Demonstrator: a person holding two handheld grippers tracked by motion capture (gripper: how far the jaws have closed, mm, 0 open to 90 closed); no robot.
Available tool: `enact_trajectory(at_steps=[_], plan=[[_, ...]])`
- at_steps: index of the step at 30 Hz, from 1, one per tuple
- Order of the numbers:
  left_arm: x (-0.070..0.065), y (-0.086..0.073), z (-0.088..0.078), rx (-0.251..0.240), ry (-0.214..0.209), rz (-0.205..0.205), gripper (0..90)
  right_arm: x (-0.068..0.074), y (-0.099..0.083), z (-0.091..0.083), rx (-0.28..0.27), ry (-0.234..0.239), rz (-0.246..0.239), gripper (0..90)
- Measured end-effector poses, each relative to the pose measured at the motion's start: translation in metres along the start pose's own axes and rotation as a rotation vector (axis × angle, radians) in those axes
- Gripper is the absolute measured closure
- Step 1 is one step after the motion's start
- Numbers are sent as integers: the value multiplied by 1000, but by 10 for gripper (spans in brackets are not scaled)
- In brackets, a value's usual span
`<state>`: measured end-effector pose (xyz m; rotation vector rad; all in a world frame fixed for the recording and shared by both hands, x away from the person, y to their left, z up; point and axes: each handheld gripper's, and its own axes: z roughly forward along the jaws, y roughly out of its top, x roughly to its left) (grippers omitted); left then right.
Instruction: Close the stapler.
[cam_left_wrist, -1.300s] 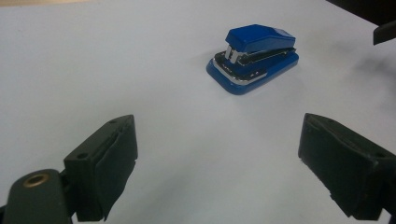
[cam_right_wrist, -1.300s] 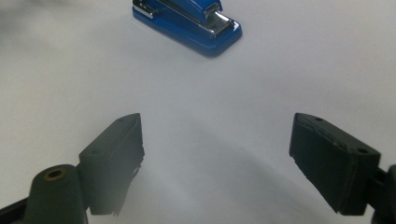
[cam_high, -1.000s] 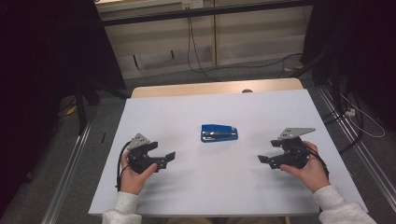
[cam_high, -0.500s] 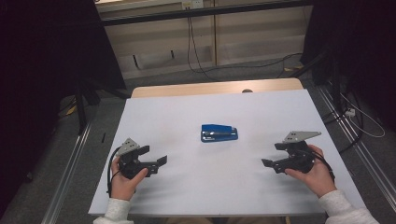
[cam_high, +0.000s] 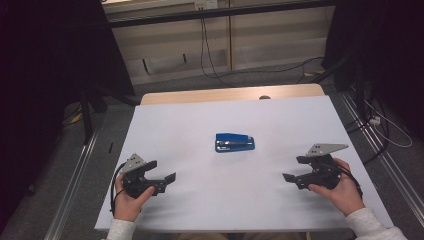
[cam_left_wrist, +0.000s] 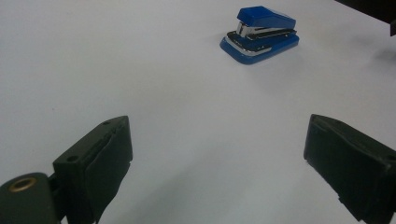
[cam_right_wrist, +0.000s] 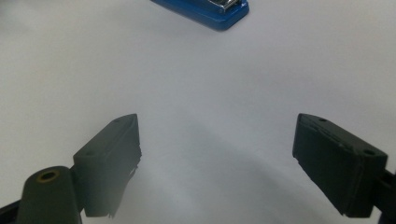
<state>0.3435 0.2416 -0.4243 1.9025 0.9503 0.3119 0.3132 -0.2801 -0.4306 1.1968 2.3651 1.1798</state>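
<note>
Small blue plastic stapler with metal mouth (cam_high: 234, 142) lying flat at centre of high view, on white-topped rectangular table (cam_high: 200, 125). Left gripper (cam_high: 162, 181) in lower left of frame, held in hand (cam_high: 127, 200), fingers (cam_left_wrist: 100, 163) spread wide, gripping nothing. Right gripper (cam_high: 290, 178) in lower right, held in hand (cam_high: 342, 192), fingers (cam_right_wrist: 109, 158) likewise spread, empty. Stapler well apart from both, roughly between them. Seen upper right in left gripper view (cam_left_wrist: 259, 33), top edge in right gripper view (cam_right_wrist: 205, 11).

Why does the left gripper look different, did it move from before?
Yes. In the high view the left gripper has slid back toward the person and the table's near edge, farther from the blue stapler, which has stayed put.
</note>
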Motion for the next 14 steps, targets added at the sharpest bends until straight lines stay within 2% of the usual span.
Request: enact_trajectory(at_steps=[14], plan=[[1,0,-2,2,8,8,81,2,-1,-1,-3,-2,-3,144]])
